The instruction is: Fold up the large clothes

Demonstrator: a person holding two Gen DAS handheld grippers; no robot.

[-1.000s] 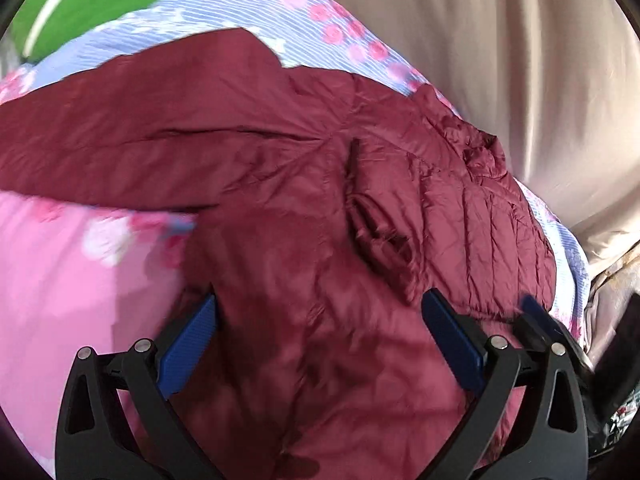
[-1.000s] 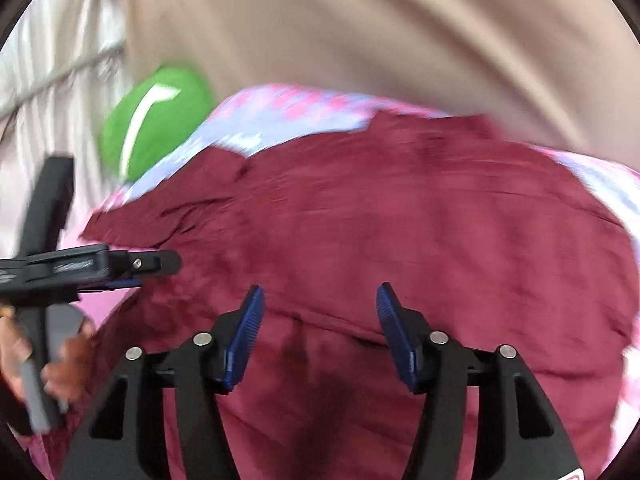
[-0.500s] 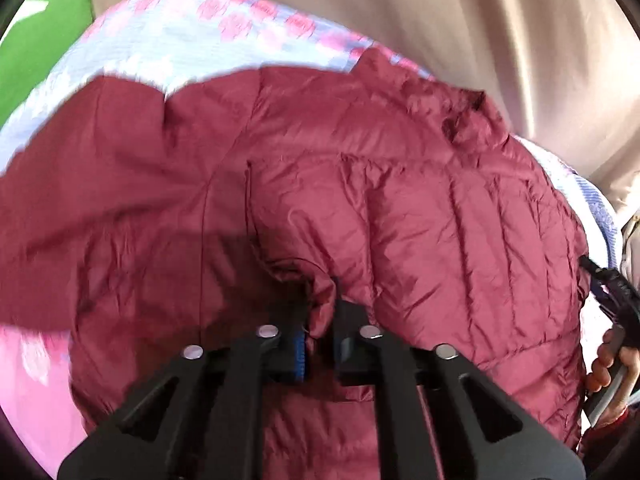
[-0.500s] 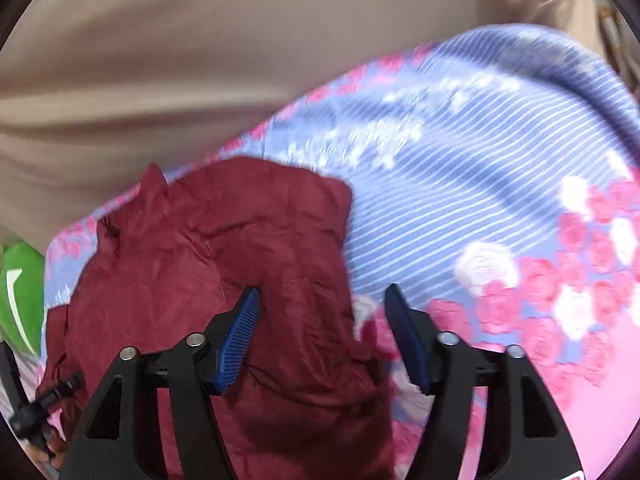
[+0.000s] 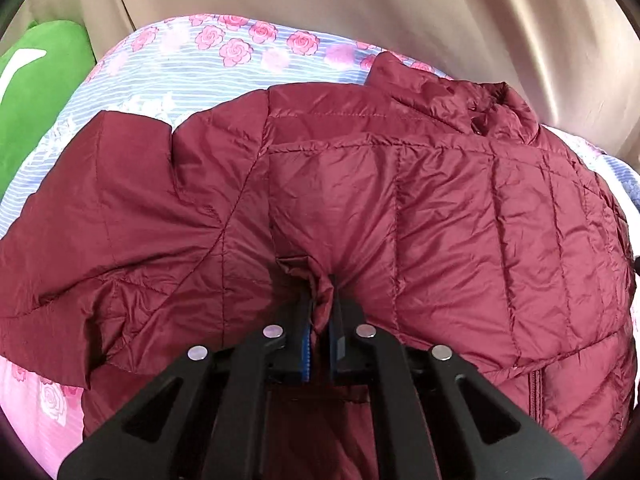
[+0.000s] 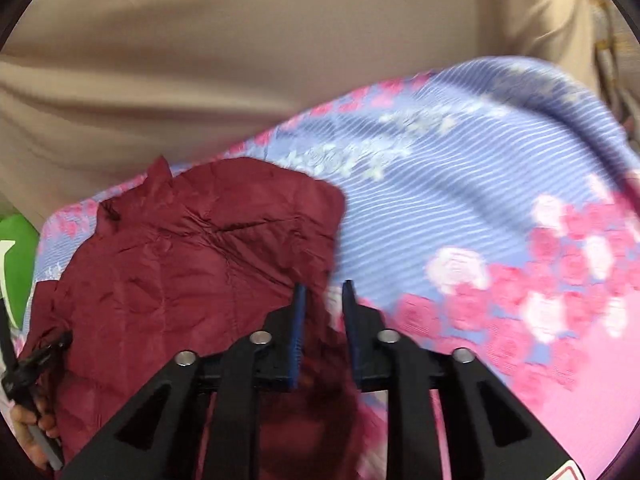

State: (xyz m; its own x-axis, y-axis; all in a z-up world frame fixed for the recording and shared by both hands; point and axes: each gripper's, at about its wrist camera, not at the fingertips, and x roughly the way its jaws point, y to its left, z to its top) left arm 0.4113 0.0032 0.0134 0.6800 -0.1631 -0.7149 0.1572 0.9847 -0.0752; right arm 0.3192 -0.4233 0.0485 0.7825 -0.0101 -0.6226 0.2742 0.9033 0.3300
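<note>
The left gripper (image 5: 320, 312), wide open before, now pinches the red jacket (image 5: 400, 208). The right gripper (image 6: 323, 300) has just been closing, with a small gap left at the jacket's edge.

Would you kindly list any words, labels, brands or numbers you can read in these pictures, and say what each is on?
None can be read.
green cushion: a white mark only, no letters.
right gripper: a red-edged sticker at the picture's bottom corner, cut off and unreadable.
maroon jacket: no label visible.

Note the quilted maroon jacket (image 5: 440, 208). The bedsheet (image 6: 460, 184) carries blue-white stripes with pink roses. The pillow (image 5: 36, 92) is green, the curtain (image 5: 360, 8) beige, your fingers (image 6: 298, 320) blue-padded.
</note>
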